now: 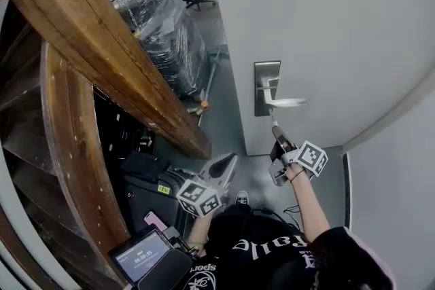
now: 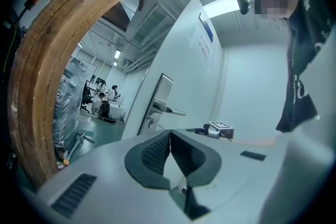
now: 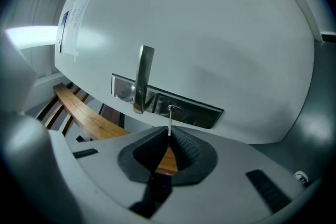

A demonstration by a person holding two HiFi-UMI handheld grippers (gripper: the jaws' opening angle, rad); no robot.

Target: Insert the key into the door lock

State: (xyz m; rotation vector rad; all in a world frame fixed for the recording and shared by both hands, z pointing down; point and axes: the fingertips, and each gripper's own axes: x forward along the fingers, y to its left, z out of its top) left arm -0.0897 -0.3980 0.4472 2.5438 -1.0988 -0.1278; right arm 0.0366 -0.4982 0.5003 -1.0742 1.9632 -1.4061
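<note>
A white door (image 1: pixel 326 24) carries a steel lock plate (image 1: pixel 266 87) with a lever handle (image 1: pixel 284 102). My right gripper (image 1: pixel 275 134) is shut on a thin metal key (image 3: pixel 169 120), held just below the plate. In the right gripper view the key's tip meets the keyhole cylinder (image 3: pixel 173 109) on the lock plate (image 3: pixel 194 113), beside the handle (image 3: pixel 143 78). My left gripper (image 1: pixel 226 163) hangs lower and to the left, shut with nothing in it; in the left gripper view its tip (image 2: pixel 170 135) points toward the lock plate (image 2: pixel 158 102) from a distance.
A curved wooden stair rail (image 1: pixel 102 44) sweeps across the left. A plastic-wrapped pallet (image 1: pixel 166 30) stands behind it on the grey floor. A phone (image 1: pixel 144 256) and dark gear lie at the bottom left. The white wall (image 1: pixel 401 166) closes the right side.
</note>
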